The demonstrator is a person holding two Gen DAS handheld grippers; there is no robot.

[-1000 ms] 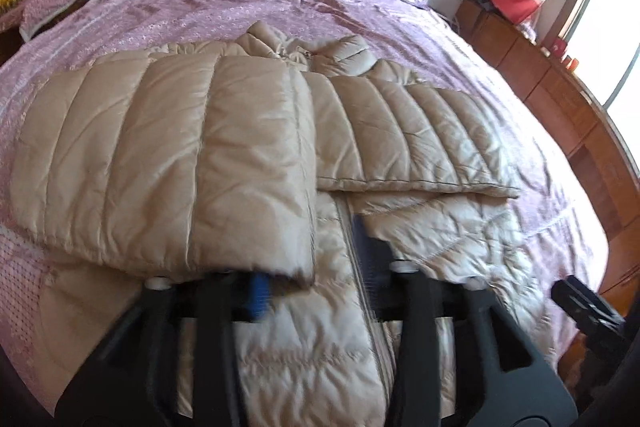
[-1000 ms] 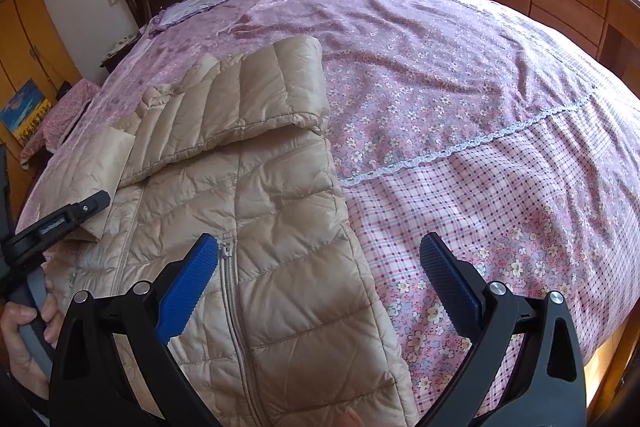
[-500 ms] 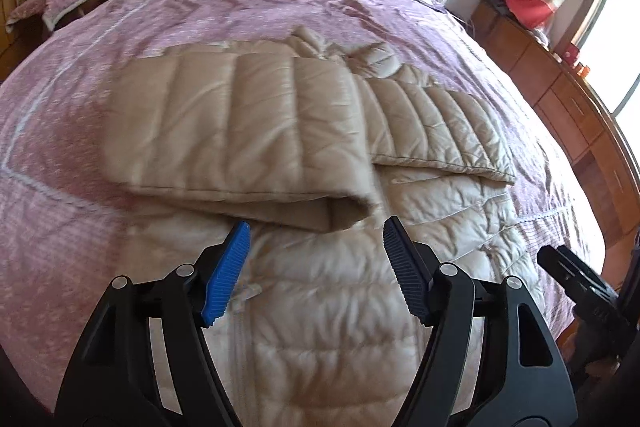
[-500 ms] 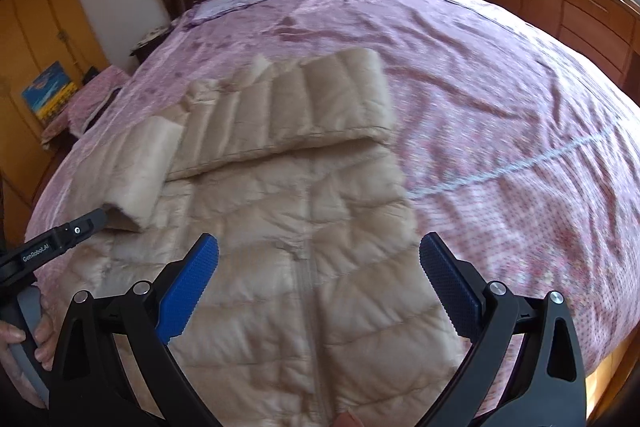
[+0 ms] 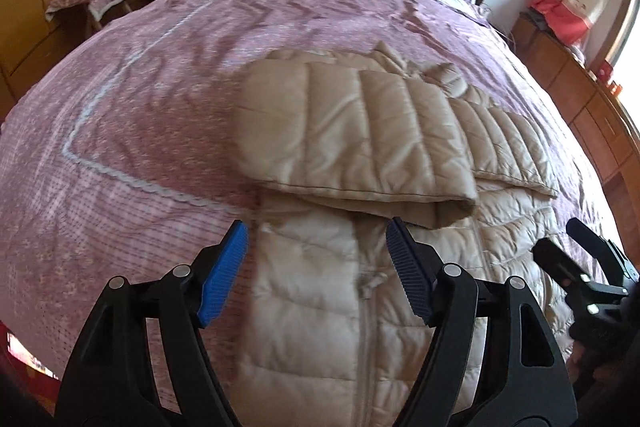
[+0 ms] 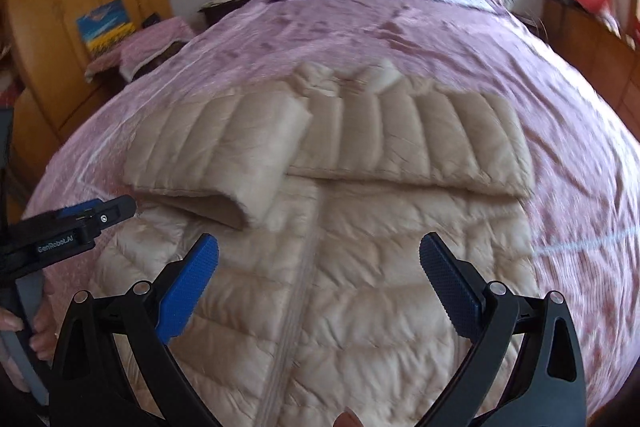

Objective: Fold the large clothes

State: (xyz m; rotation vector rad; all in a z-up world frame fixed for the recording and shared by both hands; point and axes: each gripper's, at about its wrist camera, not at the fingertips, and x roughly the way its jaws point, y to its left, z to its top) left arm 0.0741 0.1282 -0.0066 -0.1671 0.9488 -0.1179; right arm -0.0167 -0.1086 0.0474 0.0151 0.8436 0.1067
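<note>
The left gripper (image 5: 316, 251) has let go of the sleeve (image 5: 360, 143), now folded across the puffy jacket (image 6: 340, 267) just ahead of both wide-open, empty grippers, so the bottom half needs folding next.

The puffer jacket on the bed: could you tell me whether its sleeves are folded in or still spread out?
Folded in: on the jacket, the left sleeve and right sleeve lie across its chest.

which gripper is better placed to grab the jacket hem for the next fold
Neither clearly; both grippers, left and right, hover open over the jacket body. The right looks slightly better: centred on the zipper.
</note>
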